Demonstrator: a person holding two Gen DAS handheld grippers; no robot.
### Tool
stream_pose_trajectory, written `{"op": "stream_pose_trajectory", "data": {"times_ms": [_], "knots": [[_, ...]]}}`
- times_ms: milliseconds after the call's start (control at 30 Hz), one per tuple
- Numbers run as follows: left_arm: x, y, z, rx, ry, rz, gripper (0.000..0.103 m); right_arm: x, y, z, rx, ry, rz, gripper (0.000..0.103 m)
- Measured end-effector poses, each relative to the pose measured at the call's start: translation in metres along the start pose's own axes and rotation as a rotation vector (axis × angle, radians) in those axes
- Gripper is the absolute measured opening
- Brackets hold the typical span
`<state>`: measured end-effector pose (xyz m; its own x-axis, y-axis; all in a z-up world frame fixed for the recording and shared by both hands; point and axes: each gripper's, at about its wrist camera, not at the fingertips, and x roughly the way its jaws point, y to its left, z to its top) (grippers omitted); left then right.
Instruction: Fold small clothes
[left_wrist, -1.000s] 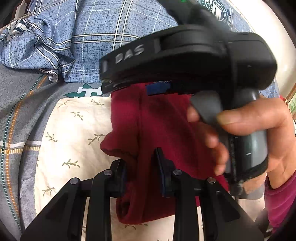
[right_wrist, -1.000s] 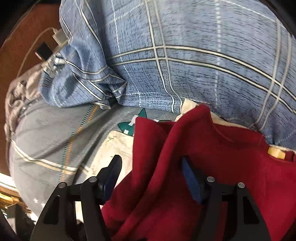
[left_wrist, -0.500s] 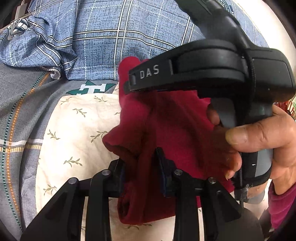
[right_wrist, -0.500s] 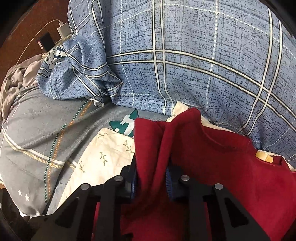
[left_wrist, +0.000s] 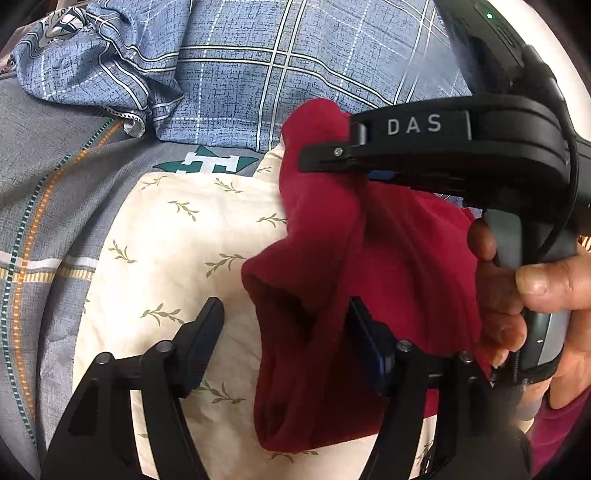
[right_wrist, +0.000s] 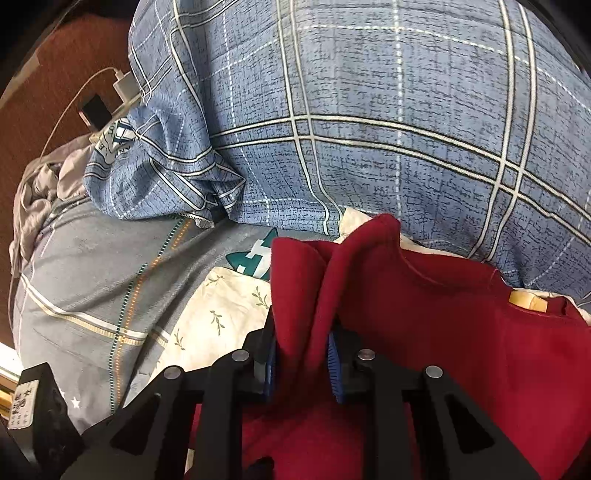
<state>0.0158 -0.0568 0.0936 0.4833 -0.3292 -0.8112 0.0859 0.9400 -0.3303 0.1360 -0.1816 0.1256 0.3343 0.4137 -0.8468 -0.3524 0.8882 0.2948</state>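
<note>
On leaf-print sheet (left_wrist: 177, 236), "DAS"-marked right gripper (right_wrist: 301, 363) fingers closing, pinching red garment (right_wrist: 424, 332), left gripper (left_wrist: 284, 347) opening, released.

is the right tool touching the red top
Touching. The right wrist view shows the right tool closing, both pads pinching a fold of the red top.

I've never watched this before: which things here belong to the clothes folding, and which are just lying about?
Part of the job:
- red garment
- right claw, pinching a fold of it
- left claw, opening around it

Just lying about:
- blue checked quilt
- leaf-print cloth
- white charger
</note>
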Motion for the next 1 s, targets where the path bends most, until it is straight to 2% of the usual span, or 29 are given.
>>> {"op": "stream_pose_trajectory", "data": {"times_ms": [167,233,267,300,467,733,1000], "knots": [[0.0,-0.001,-0.002,0.012,-0.006,0.006,0.066,-0.007,-0.005,-0.002,0.017,-0.012,0.013,0.021],[-0.002,-0.003,-0.002,0.024,-0.001,-0.033,0.048,-0.01,-0.006,-0.002,0.019,-0.023,0.01,0.019],[-0.004,-0.004,-0.002,0.029,0.007,-0.06,0.034,-0.014,-0.006,-0.003,0.017,-0.032,0.008,0.019],[-0.008,-0.008,-0.004,0.041,0.005,-0.065,0.029,-0.014,-0.004,-0.004,0.017,-0.037,0.005,0.018],[-0.019,-0.021,-0.008,0.112,-0.023,-0.031,0.017,-0.032,-0.004,-0.006,0.006,-0.06,-0.002,0.017],[-0.054,-0.052,-0.008,0.137,-0.07,-0.064,0.015,-0.077,-0.025,-0.015,0.012,-0.13,0.023,0.017],[-0.06,-0.134,-0.003,0.272,-0.055,-0.122,0.014,-0.148,-0.069,-0.038,0.016,-0.187,-0.037,0.016]]}}
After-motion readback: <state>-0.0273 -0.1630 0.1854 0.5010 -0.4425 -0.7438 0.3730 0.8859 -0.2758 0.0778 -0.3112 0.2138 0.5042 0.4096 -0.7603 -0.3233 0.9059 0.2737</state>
